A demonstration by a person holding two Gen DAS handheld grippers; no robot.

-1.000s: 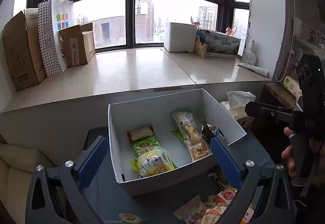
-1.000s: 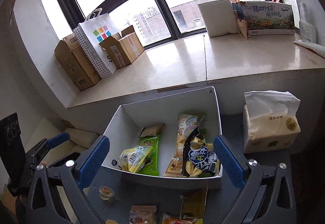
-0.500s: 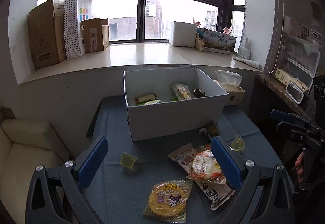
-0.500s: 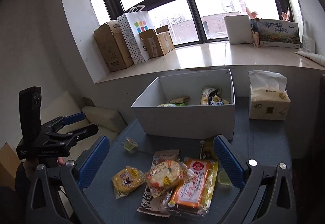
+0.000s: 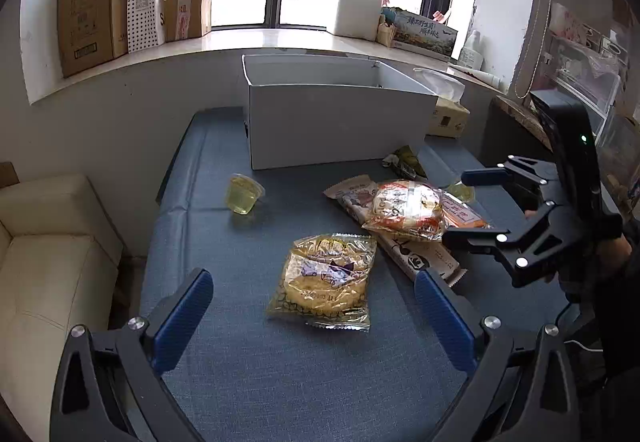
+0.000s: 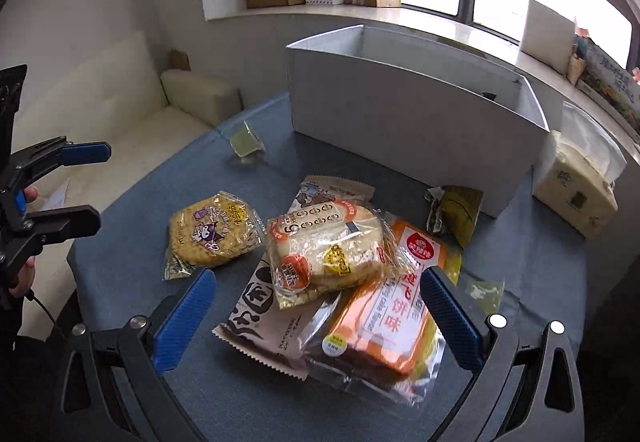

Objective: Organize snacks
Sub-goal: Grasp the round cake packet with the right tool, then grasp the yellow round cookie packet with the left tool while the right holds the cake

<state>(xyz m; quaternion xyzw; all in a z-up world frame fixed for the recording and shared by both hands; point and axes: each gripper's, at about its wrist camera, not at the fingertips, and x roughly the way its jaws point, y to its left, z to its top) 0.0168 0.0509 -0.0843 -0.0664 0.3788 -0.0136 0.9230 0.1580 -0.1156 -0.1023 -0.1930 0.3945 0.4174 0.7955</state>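
A white open box (image 5: 336,121) stands at the back of the blue table; it also shows in the right wrist view (image 6: 400,109). A round yellow cookie pack (image 5: 326,278) (image 6: 214,228) lies in front of my open, empty left gripper (image 5: 316,322). A pile of packs lies under my open, empty right gripper (image 6: 316,306): a bread pack (image 6: 326,248), an orange cake pack (image 6: 384,318) and a white wrapper (image 6: 264,322). A jelly cup (image 5: 243,194) (image 6: 246,139) and a green wrapped snack (image 6: 456,211) lie nearer the box.
A tissue pack (image 6: 576,177) sits right of the box. A cream sofa (image 5: 44,266) stands left of the table. Cardboard boxes (image 5: 92,5) and a paper bag stand on the window sill. A small jelly cup (image 6: 486,294) lies beside the orange pack.
Both grippers have pulled back from over the box and dropped low over the loose snacks on the table. The box's inside is now out of sight.
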